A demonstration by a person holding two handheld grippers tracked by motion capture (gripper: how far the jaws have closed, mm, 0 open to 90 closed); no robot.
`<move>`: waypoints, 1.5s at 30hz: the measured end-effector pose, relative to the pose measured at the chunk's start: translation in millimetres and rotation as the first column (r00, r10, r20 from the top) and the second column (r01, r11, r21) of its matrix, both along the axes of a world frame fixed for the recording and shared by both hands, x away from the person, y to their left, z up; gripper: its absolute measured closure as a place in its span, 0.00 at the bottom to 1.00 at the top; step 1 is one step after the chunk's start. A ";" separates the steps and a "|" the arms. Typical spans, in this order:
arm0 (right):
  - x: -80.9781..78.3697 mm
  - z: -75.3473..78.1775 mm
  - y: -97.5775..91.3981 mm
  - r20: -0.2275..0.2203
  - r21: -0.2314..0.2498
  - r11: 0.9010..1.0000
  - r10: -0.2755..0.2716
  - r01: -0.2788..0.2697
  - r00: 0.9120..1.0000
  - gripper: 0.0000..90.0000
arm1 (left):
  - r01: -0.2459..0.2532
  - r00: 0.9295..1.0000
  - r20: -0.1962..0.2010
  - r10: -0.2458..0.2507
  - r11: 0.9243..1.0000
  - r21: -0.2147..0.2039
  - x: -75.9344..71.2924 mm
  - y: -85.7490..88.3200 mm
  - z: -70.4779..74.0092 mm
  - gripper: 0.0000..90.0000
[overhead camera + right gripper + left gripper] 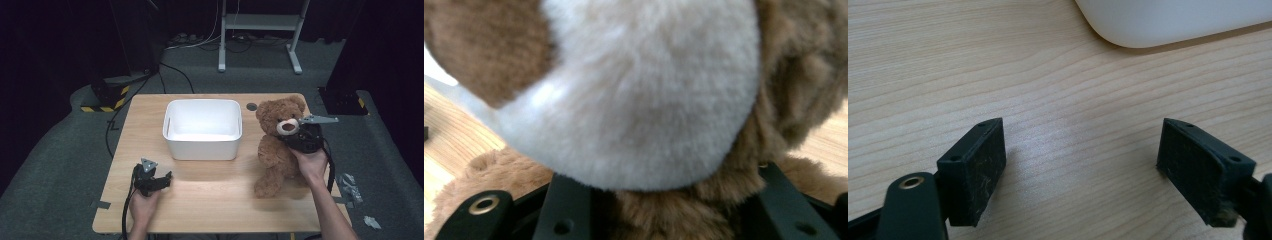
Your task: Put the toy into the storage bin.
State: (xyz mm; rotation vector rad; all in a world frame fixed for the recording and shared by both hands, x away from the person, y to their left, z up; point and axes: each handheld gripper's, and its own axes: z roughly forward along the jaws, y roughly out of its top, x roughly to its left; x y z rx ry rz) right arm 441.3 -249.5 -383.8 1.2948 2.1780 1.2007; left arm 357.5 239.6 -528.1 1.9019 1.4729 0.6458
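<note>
A brown teddy bear (274, 152) with a pale muzzle sits upright on the right side of the wooden table (210, 195). My right gripper (294, 139) reaches in from the bear's right and is shut on its neck just under the muzzle. In the right gripper view, the muzzle (639, 100) looms close and both black jaws of the right gripper (674, 200) sink into the brown fur. My left gripper (166, 178) rests low at the front left of the table. The left gripper (1083, 129) stands open over bare wood with nothing between its pads.
A white rectangular bin (202, 127) stands at the table's middle back, left of the bear, and its rounded corner (1168, 20) lies ahead of the left gripper. A white metal frame (260, 30) stands on the floor beyond the table. Cables trail from both grippers.
</note>
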 end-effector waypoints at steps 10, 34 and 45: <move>-9.2 10.4 -4.3 0.024 0.023 1.000 0.002 -0.002 1.000 0.66 | -0.002 1.000 0.001 0.002 1.000 0.000 0.1 -0.1 0.0 0.22; -14.7 47.6 15.0 0.092 0.076 0.994 0.076 -0.083 0.993 0.64 | -0.007 1.000 0.003 0.007 1.000 -0.009 0.1 -0.6 -0.4 0.22; -10.6 66.2 30.0 0.110 0.067 0.990 0.115 -0.122 0.987 0.62 | -0.009 1.000 0.001 0.009 1.000 -0.010 -0.1 -0.6 -0.4 0.22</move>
